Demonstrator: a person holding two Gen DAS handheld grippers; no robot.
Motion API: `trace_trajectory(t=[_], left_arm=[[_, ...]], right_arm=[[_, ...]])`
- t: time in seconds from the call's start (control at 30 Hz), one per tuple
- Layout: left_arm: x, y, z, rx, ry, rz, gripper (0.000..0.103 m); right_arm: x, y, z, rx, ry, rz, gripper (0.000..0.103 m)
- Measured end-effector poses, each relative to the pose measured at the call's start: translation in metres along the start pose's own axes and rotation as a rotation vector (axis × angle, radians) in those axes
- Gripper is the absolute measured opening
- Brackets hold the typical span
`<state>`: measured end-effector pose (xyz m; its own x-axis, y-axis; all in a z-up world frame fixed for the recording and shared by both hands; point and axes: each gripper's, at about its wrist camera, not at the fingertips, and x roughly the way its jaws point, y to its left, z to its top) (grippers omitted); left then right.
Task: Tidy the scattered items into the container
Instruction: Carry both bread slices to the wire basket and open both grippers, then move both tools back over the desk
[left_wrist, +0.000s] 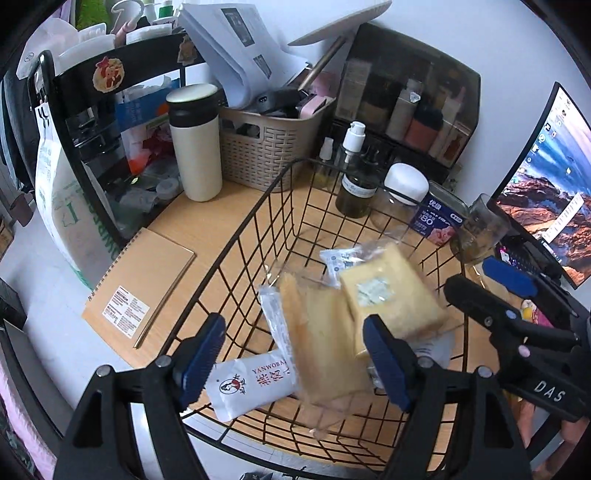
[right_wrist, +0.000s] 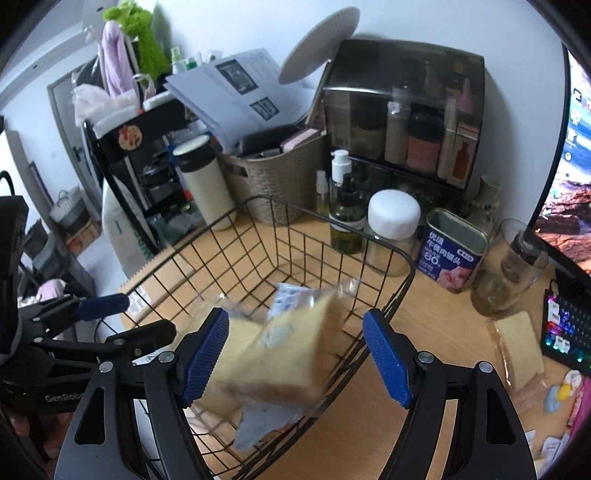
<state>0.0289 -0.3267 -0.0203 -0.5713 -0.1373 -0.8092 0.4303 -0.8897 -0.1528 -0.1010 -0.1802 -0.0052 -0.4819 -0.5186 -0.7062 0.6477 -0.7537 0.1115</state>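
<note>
A black wire basket (left_wrist: 258, 206) (right_wrist: 402, 258) stands on the wooden desk. Inside lie two wrapped yellow cakes (left_wrist: 391, 295) (left_wrist: 321, 350), blurred with motion, a white YANWOBA sachet (left_wrist: 251, 384) and a small blue-white packet (left_wrist: 338, 260). My left gripper (left_wrist: 295, 365) is open above the basket's near rim, holding nothing. My right gripper (right_wrist: 295, 354) is open above the basket; the blurred cake (right_wrist: 288, 354) lies between and below its fingers, not gripped. The right gripper also shows in the left wrist view (left_wrist: 491, 284). Another wrapped cake (right_wrist: 521, 350) lies on the desk, right of the basket.
A brown notebook (left_wrist: 140, 284) lies left of the basket. Behind it stand a cream flask (left_wrist: 194, 144), woven basket (left_wrist: 266, 147), bottles (right_wrist: 345, 218), white-lidded jar (right_wrist: 393, 232), blue tin (right_wrist: 450, 251) and glass (right_wrist: 506, 269). A monitor (left_wrist: 546, 184) and keyboard (right_wrist: 565, 325) are at right.
</note>
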Motion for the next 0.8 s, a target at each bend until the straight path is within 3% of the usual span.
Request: trace_trajectory(t=[0.4,0.8], left_arm=[[-0.025,-0.043,-0.002,0.055,-0.028,-0.044,0.080],[-0.038,-0.160,-0.033,0.225,-0.019,-0.149,0.080]], right_arm=[[-0.053,-0.040,-0.017,0.067,-0.064,-0.036,0.076],[-0.161,-0.123,-0.088,0.209,-0.126,-0.219,0.076]])
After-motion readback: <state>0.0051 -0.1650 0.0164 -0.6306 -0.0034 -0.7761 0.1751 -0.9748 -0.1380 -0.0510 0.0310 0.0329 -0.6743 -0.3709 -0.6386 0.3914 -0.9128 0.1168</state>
